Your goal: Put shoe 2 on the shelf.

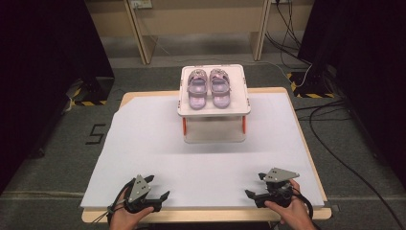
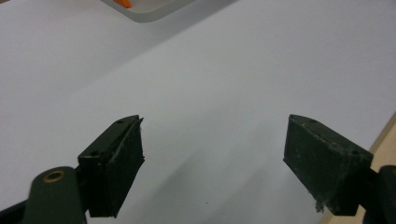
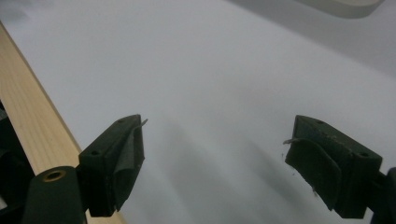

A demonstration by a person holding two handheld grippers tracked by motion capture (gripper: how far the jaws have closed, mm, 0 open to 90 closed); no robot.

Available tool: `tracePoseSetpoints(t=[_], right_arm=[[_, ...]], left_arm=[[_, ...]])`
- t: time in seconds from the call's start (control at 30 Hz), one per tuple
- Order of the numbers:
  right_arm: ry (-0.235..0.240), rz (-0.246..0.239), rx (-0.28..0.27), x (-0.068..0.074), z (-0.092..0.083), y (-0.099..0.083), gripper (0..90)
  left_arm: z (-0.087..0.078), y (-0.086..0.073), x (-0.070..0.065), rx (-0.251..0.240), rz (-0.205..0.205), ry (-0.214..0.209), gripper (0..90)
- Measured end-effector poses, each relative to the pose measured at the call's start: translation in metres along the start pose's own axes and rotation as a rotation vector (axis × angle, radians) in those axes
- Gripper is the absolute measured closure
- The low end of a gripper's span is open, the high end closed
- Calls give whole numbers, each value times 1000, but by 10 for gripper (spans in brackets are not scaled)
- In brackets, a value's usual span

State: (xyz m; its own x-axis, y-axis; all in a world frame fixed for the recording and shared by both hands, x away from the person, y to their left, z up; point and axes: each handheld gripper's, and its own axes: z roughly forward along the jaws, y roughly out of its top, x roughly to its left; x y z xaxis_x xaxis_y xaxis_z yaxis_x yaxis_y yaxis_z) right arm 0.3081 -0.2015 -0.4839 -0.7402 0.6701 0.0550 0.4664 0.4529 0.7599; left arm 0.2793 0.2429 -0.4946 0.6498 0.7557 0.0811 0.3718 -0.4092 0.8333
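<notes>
Reaching: I judge the step in hand is going for the sandals (image 1: 208, 87), so I'd carry both grippers forward together and come at the pair level from the near side, one per shoe.
Left gripper (image 1: 155, 189): jaws spread wide, nothing between them, low over the white table sheet (image 1: 153, 143).
Right gripper (image 1: 256, 186): jaws wide apart, holding nothing.
Sandals: side by side on the raised white tray (image 1: 239, 108) at the far middle of the table, well apart from both grippers.
</notes>
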Motion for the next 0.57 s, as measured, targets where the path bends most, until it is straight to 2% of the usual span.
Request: tracePoseSetpoints(t=[0.2, 0.57], right_arm=[[-13, -12, 17, 1, -3, -4, 187], [-1, -20, 44, 4, 0, -6, 187]], left_arm=[[0, 0, 0, -1, 0, -1, 193], [1, -1, -1, 4, 2, -2, 192]])
